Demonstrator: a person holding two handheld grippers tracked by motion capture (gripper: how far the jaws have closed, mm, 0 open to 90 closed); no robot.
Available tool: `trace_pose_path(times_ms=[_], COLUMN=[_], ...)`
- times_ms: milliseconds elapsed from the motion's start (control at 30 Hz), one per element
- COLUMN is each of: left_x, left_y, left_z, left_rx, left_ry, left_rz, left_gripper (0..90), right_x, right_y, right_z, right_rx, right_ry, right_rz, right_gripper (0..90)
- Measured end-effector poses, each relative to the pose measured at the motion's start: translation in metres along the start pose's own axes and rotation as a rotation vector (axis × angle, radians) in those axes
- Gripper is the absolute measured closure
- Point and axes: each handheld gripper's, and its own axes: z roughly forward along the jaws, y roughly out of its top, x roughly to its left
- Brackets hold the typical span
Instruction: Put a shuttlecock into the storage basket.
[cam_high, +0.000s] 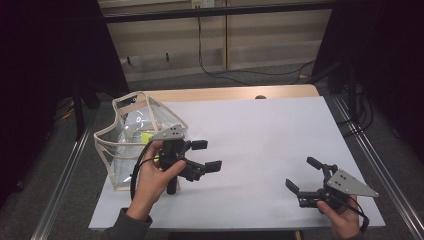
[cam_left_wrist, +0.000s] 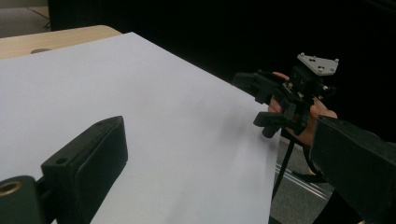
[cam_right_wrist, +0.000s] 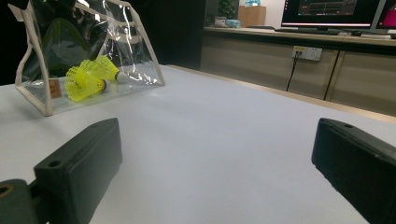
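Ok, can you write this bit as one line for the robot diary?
left tongs: open, empty, beside clear bag | right tongs: open, empty | shuttlecocks: two, yellow, inside bag | table: white

White-covered table with a clear bag at its left edge

A wooden table sits in the middle of the high view, almost wholly covered by a white sheet; bare wood shows only as a strip along the far edge, in the upper middle of the frame. A clear plastic bag with beige trim stands on the sheet at centre left, holding two yellow shuttlecocks that lie on their sides, touching each other.
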Motion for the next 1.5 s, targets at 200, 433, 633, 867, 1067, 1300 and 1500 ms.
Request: trace_pose_path(times_ms=[200,433,633,867,1067,1300,1500], left_x=[0.002,0.005,0.006,0.007,0.007,0.009,0.010], left_y=[-0.011,-0.027,-0.036,-0.045,-0.051,-0.057,-0.061], left_z=[0.001,0.001,0.001,0.001,0.001,-0.002,-0.002], left_rx=[-0.006,-0.003,0.002,-0.008,-0.012,-0.019,-0.015], left_ry=[-0.025,-0.034,-0.061,-0.061,-0.075,-0.082,-0.087], left_rz=[0.000,-0.002,0.018,0.013,0.025,0.033,0.036], left_gripper=[4.1,4.1,4.0,4.0,4.1,4.0,4.0], right_x=[0.000,0.001,0.001,0.001,0.001,0.001,0.001], right_y=[0.000,0.000,0.000,0.000,0.000,0.000,0.000], right_z=[0.001,0.000,0.001,0.001,0.001,0.001,0.001], right_rx=[0.004,0.001,0.004,0.006,0.005,0.006,0.005], right_ry=[0.001,-0.001,0.003,0.001,0.001,0.000,0.000], right_rz=[0.000,0.001,0.000,-0.002,0.000,-0.001,0.000], right_gripper=[1.5,1.5,1.6,1.6,1.6,1.5,1.5])
